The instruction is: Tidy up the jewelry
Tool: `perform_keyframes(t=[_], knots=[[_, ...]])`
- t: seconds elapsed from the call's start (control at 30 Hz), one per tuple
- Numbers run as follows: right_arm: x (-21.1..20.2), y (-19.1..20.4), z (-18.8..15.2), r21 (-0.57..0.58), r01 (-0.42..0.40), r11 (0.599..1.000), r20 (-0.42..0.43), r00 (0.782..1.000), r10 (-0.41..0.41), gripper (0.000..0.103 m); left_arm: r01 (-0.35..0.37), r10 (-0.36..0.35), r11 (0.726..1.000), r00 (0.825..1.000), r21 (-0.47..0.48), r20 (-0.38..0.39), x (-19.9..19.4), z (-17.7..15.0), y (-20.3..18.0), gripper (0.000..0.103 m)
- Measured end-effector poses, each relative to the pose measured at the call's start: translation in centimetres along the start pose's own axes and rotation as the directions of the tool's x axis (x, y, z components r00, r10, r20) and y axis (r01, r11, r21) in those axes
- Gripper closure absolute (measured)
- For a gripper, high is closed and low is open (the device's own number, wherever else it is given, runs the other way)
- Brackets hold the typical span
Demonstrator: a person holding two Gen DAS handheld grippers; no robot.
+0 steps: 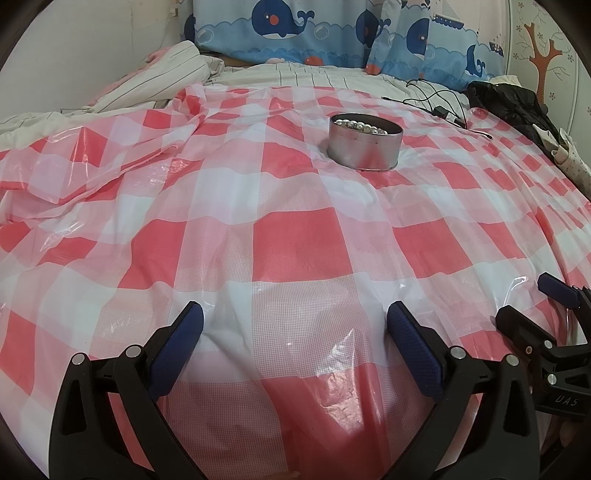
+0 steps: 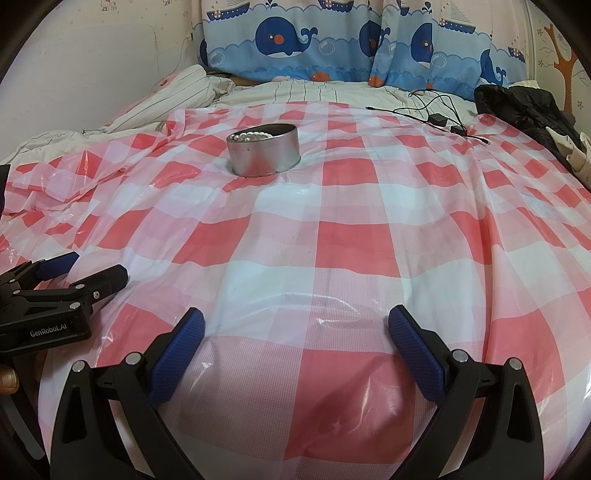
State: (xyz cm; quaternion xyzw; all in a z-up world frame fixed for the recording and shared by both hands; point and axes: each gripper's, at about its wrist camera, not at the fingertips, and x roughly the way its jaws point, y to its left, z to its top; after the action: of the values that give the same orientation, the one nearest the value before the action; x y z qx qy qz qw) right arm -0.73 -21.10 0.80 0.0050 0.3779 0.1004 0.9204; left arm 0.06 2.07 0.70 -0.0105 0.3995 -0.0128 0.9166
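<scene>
Left wrist view: my left claw point(image 1: 295, 325) sits released, blue pads wide apart, nothing between them, low over the pink-and-white checked plastic sheet point(image 1: 295, 251) spread on the bed. The round metal tin point(image 1: 364, 142) stands upright on the sheet, well ahead of the claw and slightly right of its centre line. A string of pearl beads point(image 1: 364, 127) lies inside the tin, showing just under the far rim. Beyond the tin: whale-print pillows point(image 1: 295, 33) against the wall. Right of the tin, a black charger cable point(image 1: 439, 107) trails on the sheet, and further right a black garment point(image 1: 517, 107). Right claw point(image 1: 532, 306) enters at the frame's right edge, near side of the tin; I cannot tell its opening from here.

Right wrist view: right claw point(image 2: 295, 328) released, pads spread, empty, resting just above the sheet point(image 2: 351, 236). Tin point(image 2: 264, 149) now ahead and left of centre, upright, pearl beads point(image 2: 251, 136) heaped along its left inner wall. Left claw point(image 2: 85, 266) visible at the left edge, on the near side of the tin, fingers parted. Cable point(image 2: 439, 110) and black garment point(image 2: 524, 107) lie right of the tin; pillows point(image 2: 295, 40) behind it.
</scene>
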Motion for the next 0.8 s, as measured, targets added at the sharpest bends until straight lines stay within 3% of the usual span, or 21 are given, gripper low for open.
perform_keyframes(t=[0.8], knots=[[0.0,0.05,0.06,-0.002,0.001,1.0,-0.001,1.0,-0.001,0.007,-0.003,0.003,1.0,1.0,0.002,0.005,-0.05,-0.21,-0.09,0.007]])
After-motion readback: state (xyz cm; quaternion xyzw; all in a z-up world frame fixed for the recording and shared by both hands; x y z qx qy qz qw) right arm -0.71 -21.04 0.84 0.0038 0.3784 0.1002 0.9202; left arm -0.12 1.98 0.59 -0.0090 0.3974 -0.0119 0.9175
